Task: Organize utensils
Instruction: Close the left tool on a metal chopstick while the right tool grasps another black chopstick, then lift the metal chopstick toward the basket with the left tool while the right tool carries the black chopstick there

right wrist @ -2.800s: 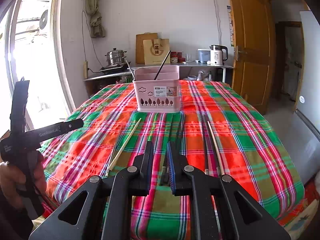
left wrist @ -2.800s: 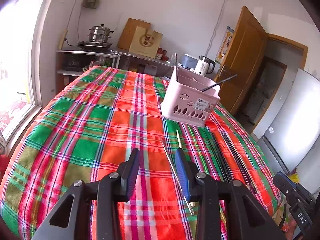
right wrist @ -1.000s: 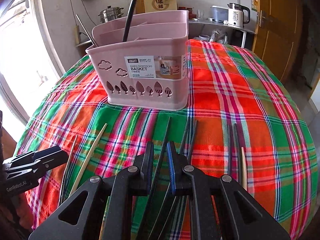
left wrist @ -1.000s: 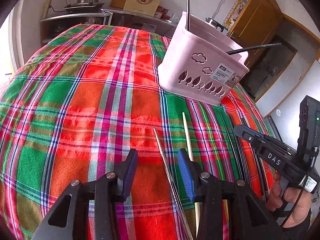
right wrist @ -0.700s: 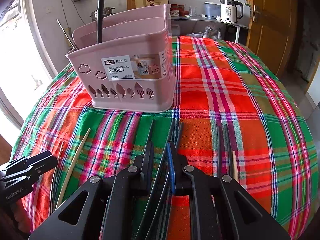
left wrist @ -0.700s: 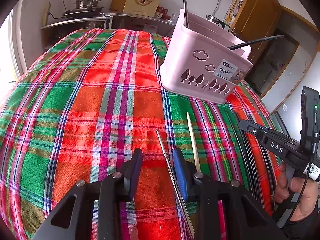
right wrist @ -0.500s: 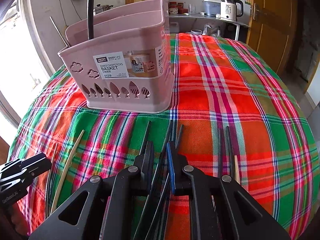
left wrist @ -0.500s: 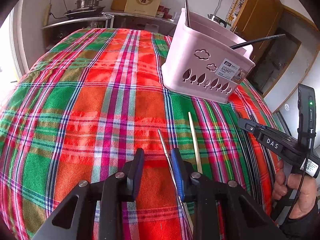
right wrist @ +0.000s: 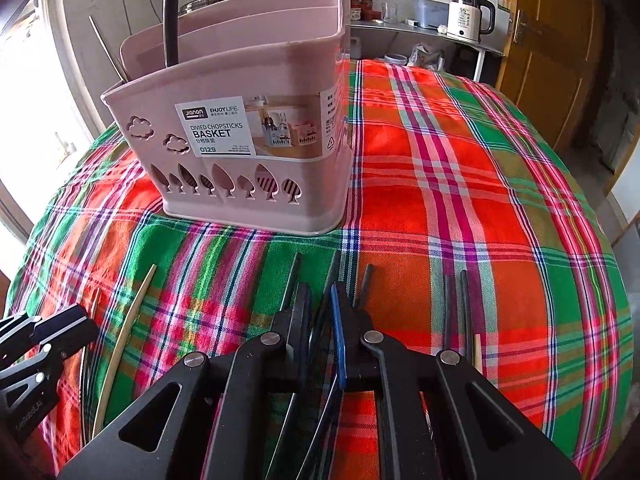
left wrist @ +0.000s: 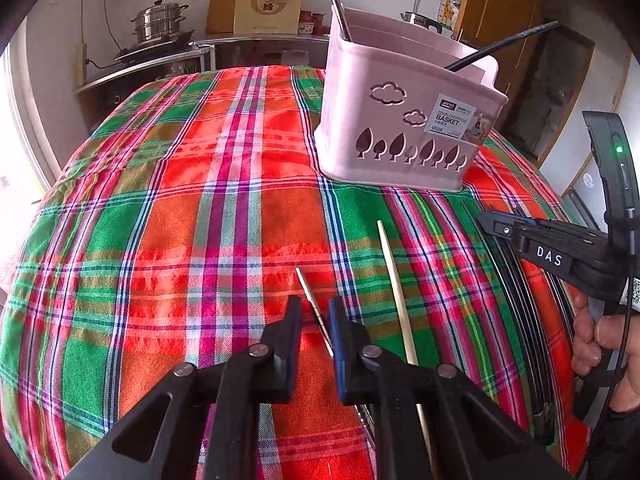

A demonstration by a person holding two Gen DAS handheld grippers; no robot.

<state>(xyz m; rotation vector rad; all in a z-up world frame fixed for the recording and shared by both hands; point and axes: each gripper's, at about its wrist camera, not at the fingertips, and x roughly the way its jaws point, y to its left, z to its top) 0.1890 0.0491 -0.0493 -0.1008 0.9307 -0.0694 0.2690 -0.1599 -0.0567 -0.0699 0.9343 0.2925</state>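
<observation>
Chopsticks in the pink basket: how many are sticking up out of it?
2. A black chopstick sticks up from the pink basket, and a thin metal chopstick pokes out at its left end. Shorter ones may be hidden inside.

Black plastic frames with silver rivets are seen on the left gripper (left wrist: 314, 316) and right gripper (right wrist: 320, 312); blue pads (left wrist: 335, 332), white "DAS" lettering and bare-skinned fingers (left wrist: 588, 336) are shown.

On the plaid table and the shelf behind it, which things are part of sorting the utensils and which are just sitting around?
Part of the job:
- pink basket
- metal chopstick between the left gripper jaws
- black chopsticks at the right gripper
- wooden chopstick

Just lying about:
- steamer pot
- electric kettle
- paper bag
</observation>
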